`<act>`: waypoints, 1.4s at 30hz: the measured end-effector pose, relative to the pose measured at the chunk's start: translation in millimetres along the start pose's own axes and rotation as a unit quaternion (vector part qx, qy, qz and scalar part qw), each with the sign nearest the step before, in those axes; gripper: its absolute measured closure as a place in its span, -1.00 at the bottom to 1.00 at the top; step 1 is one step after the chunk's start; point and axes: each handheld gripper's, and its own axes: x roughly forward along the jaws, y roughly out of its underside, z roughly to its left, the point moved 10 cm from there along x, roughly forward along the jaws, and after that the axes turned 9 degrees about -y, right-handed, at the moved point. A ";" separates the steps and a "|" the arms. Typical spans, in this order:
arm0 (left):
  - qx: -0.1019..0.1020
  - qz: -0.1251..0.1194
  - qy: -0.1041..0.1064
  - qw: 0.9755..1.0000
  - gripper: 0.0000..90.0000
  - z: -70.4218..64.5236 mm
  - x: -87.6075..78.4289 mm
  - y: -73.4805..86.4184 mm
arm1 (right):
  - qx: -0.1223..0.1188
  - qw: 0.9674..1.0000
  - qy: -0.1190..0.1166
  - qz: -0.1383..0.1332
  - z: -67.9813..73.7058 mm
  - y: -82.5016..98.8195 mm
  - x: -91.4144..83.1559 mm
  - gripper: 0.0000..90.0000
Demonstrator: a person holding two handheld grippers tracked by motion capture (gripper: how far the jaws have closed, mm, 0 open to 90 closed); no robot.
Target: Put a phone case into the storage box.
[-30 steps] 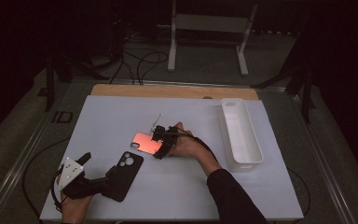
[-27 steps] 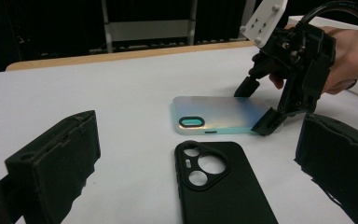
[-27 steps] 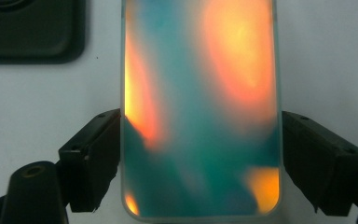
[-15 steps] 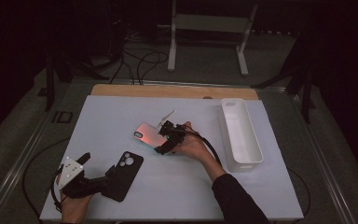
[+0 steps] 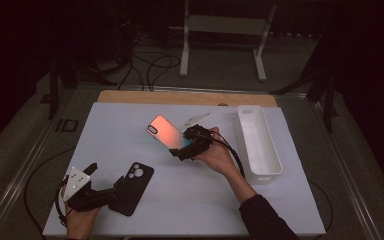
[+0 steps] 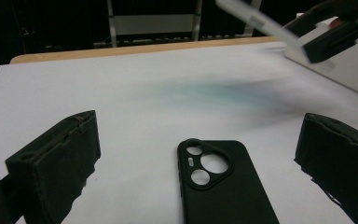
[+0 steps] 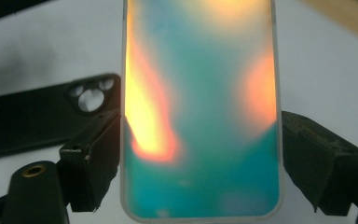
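Dim lab: white work table (image 5: 130, 125), floor cables (image 5: 150, 65), metal stand (image 5: 225, 30).

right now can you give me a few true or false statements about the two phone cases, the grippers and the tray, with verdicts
1. The right gripper holds the iridescent orange and teal phone case across its width. True.
2. The matte black phone case is lifted off the white table cover. False: it lies flat on it.
3. The left gripper is clamped on the black case. False: its jaws stand wide open on either side of the case, clear of it.
4. The long white plastic tray sits to the right of the iridescent case in the high view. True.
5. The iridescent case lies inside the tray. False: it is held up over the table, left of the tray.
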 end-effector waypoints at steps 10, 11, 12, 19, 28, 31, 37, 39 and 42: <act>-0.003 0.002 0.019 1.000 -0.99 -18.3 -1.4 -17.0 | 0.007 0.996 0.039 -0.080 8.0 -2.5 -45.7 -0.62; -0.003 0.002 0.024 1.000 -0.99 -21.5 -1.6 -18.8 | 0.009 0.995 0.040 -0.088 9.4 -1.7 -49.4 -0.62; -0.003 0.002 0.024 1.000 -0.99 -21.5 -1.6 -18.8 | 0.008 0.995 0.044 -0.094 10.0 -0.6 -53.1 -0.62; 0.012 0.009 0.054 0.998 -0.98 -47.8 2.5 -39.8 | 0.013 0.989 0.060 -0.133 18.1 9.8 -71.3 -0.62; 0.042 0.001 0.084 0.996 -0.91 -81.5 9.8 -70.9 | 0.028 0.980 0.068 -0.187 26.6 19.0 -85.0 -0.62; 0.053 0.002 0.100 0.994 -0.89 -101.7 17.0 -79.7 | 0.032 0.976 0.065 -0.206 31.1 21.4 -86.2 -0.62; 0.043 0.003 0.128 0.991 -0.79 -127.0 28.5 -90.6 | 0.031 0.975 0.057 -0.211 38.5 25.5 -82.9 -0.62; 0.033 0.006 0.139 0.990 -0.72 -134.4 33.3 -93.6 | 0.030 0.975 0.054 -0.212 40.4 25.8 -82.1 -0.62; 0.015 0.016 0.148 0.989 -0.64 -142.3 39.9 -96.0 | 0.025 0.975 0.052 -0.216 43.5 25.1 -81.6 -0.62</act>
